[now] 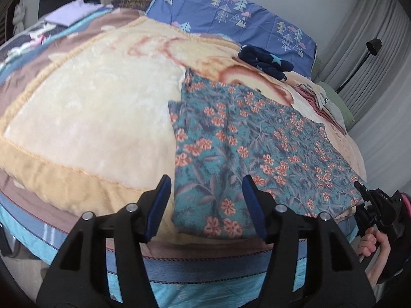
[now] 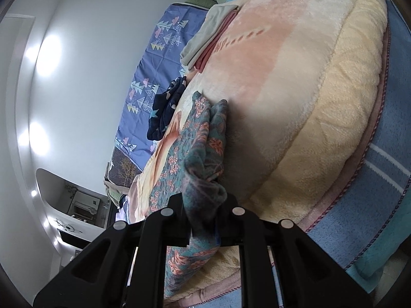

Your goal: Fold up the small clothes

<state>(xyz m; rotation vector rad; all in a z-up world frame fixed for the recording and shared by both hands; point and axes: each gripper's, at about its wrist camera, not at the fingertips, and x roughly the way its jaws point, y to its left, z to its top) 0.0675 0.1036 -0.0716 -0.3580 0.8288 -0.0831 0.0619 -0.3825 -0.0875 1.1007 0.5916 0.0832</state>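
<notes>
Left gripper (image 1: 205, 205) jaws spread, empty, above floral garment (image 1: 246, 138) flat on cream blanket (image 1: 102, 107). Right gripper (image 2: 203, 220) jaws pinching garment's bunched corner, lower centre.

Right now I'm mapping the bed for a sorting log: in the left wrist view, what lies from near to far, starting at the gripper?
left gripper → floral garment → dark navy star-print garment → blue tree-print pillowcase.
</notes>
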